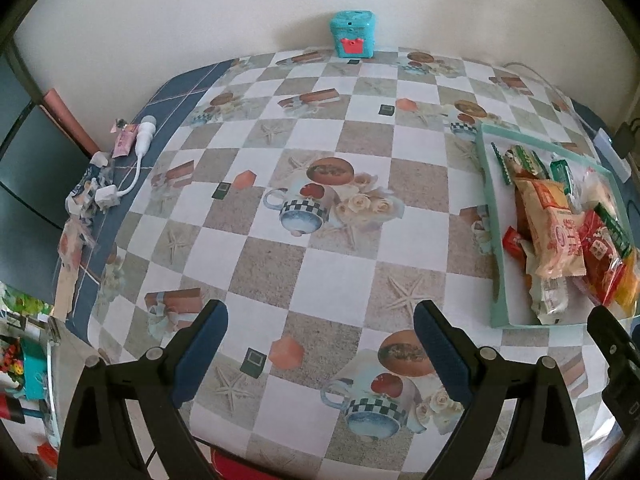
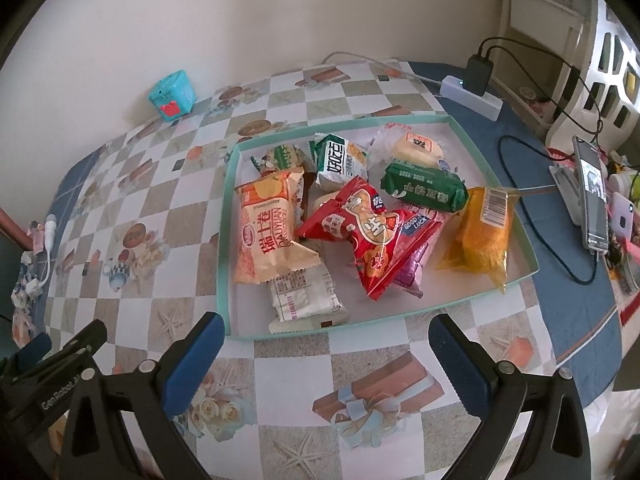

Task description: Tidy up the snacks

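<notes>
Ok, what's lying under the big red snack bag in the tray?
The red bag lies across a pink-and-blue "Good Luck" packet and a purple wrapper, with a pale packet's edge showing behind it. Anything beneath its middle is covered.

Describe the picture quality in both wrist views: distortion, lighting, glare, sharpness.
Left wrist: strong fisheye bulge bends the checked tablecloth; soft even daylight, no glare, dark vignette in the corners. Right wrist: same barrel curve bows the tray rim; snack packets are sharp, with slight sheen on the wrappers; faint shadows only.
</notes>
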{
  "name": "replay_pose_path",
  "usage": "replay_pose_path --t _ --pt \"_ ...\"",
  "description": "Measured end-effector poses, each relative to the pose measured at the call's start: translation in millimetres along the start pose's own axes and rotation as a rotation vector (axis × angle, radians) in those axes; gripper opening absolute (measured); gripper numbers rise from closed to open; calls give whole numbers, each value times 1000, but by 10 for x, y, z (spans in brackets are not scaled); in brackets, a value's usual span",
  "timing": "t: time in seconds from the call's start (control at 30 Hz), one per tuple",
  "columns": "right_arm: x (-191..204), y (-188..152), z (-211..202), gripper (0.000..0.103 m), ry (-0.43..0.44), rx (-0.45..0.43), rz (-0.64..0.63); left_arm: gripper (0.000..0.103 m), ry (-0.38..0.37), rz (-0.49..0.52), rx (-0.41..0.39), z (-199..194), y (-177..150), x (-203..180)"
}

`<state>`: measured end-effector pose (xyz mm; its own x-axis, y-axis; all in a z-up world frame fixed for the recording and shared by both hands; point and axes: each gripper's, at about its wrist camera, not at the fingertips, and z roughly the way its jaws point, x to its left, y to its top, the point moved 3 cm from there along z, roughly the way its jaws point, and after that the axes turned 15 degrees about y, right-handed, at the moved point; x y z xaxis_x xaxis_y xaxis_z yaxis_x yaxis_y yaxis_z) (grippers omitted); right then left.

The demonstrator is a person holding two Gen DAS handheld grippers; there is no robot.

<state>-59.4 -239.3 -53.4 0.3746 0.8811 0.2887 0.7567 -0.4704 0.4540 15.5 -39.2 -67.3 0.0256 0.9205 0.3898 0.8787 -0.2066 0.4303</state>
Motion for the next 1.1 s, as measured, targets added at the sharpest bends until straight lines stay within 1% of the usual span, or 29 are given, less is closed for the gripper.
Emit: replay_pose_path --t 0.37,0.67,1.1 --pt "-11 -5 15 103 -2 11 7 94 10 20 4 14 -6 -30" --pt "-36 -21 30 103 -2 19 22 94 16 48 -11 -11 -11 -81" --pt "-17 -14 22 103 -1 17 16 94 22 50 -3 8 -13 -82"
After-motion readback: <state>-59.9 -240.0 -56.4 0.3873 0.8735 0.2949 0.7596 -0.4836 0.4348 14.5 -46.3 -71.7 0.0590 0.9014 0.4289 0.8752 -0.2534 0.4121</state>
